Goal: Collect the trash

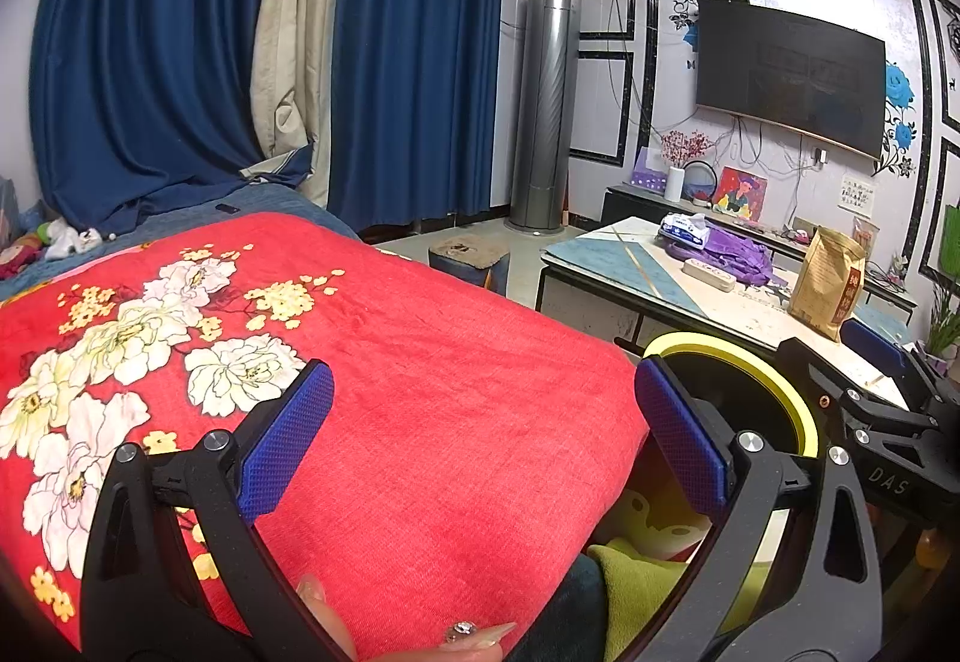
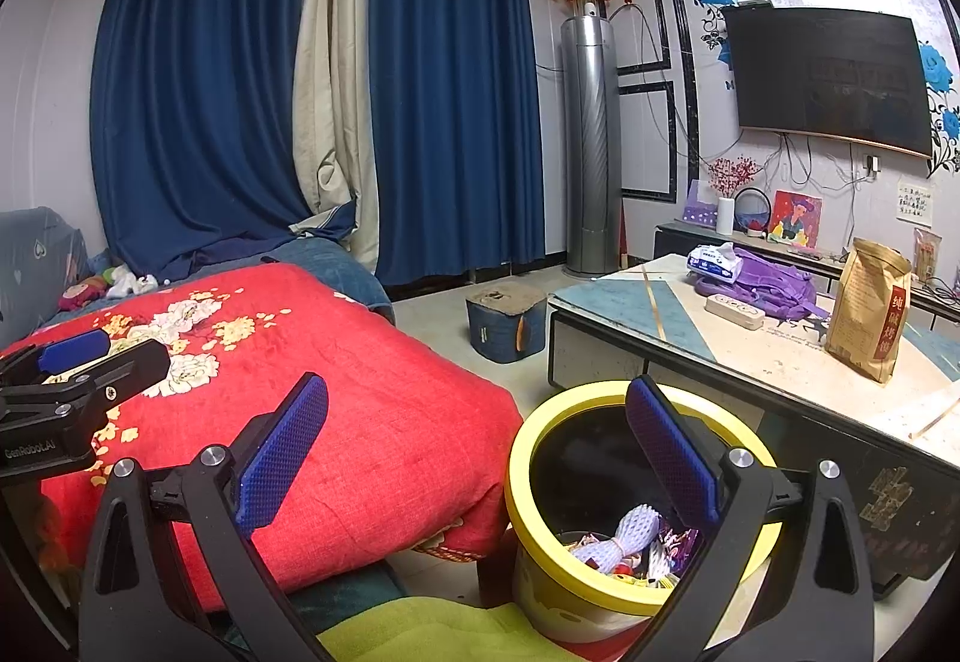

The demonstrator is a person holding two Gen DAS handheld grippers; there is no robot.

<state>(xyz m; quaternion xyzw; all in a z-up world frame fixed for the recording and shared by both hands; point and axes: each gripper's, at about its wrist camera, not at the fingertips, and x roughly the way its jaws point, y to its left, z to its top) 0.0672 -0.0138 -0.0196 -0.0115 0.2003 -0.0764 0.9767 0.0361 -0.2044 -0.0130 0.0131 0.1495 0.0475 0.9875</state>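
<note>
The left claw (image 1: 483, 440) is hanging over the red flowered blanket (image 1: 420, 392) with its blue-padded fingers (image 1: 288, 440) spread wide and nothing lying between them; in the right wrist view it is showing at the far left edge (image 2: 75, 353), above the same blanket (image 2: 372, 422). The right claw (image 2: 477, 449) is also standing spread, empty, its left finger (image 2: 282, 446) sitting over the blanket's corner and its right finger (image 2: 672, 452) crossing in front of the mouth of the yellow-rimmed bin (image 2: 540, 548). The bin is standing on the floor just beside the bed and close against the low tabletop (image 2: 780, 356). Trash is lying at its bottom: a white foam net sleeve (image 2: 627, 536) and a jumble of bright wrappers (image 2: 669, 551) around it. In the left wrist view only part of the bin's yellow rim (image 1: 774, 380) is peeking out behind the right-hand finger, with the right claw's black body (image 1: 882, 410) passing in front of it. On the tabletop a brown paper bag (image 2: 870, 308) is standing upright near the front edge, and further back a purple cloth bundle (image 2: 768, 284) is lying with a white power strip (image 2: 735, 311) just in front of it and a white tissue pack (image 2: 711, 260) touching its left side. A person's fingertips with long nails (image 1: 474, 635) are showing at the bottom of the left wrist view.
</note>
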